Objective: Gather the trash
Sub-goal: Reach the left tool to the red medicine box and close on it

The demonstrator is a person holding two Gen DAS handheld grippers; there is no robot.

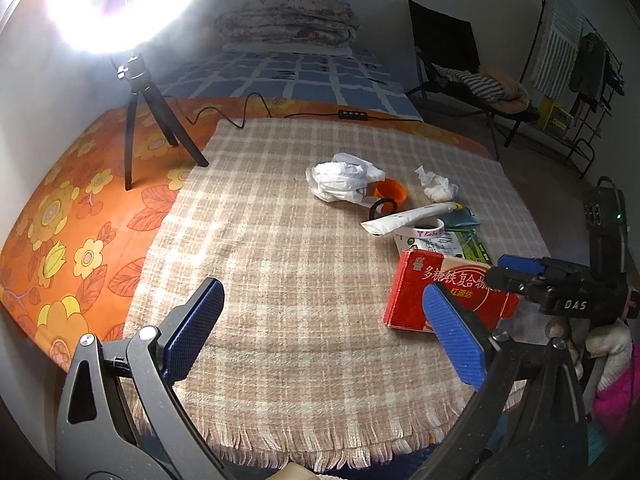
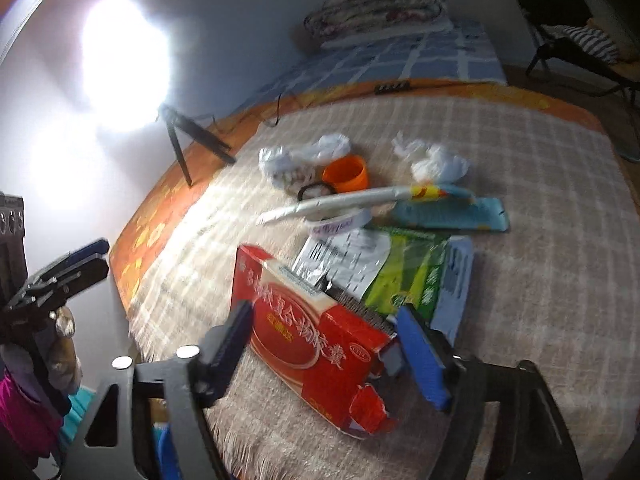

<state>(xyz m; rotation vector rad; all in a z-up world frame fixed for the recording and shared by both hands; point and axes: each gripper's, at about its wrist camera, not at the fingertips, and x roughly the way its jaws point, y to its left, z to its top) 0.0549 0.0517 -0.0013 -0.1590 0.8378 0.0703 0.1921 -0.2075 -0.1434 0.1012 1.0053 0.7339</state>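
A red medicine box with a torn end flap lies on the plaid cloth. My right gripper is open, one finger on each side of the box; whether the pads touch it is unclear. From the left wrist view the right gripper sits at the red box's right edge. My left gripper is open and empty over bare cloth, left of the box. Beyond lie a crumpled white bag, an orange cup, a tissue wad, a white tube and a green packet.
A ring light on a black tripod stands at the back left, its cable and controller along the cloth's far edge. A folded quilt lies on the bed behind. A chair and clothes rack stand right.
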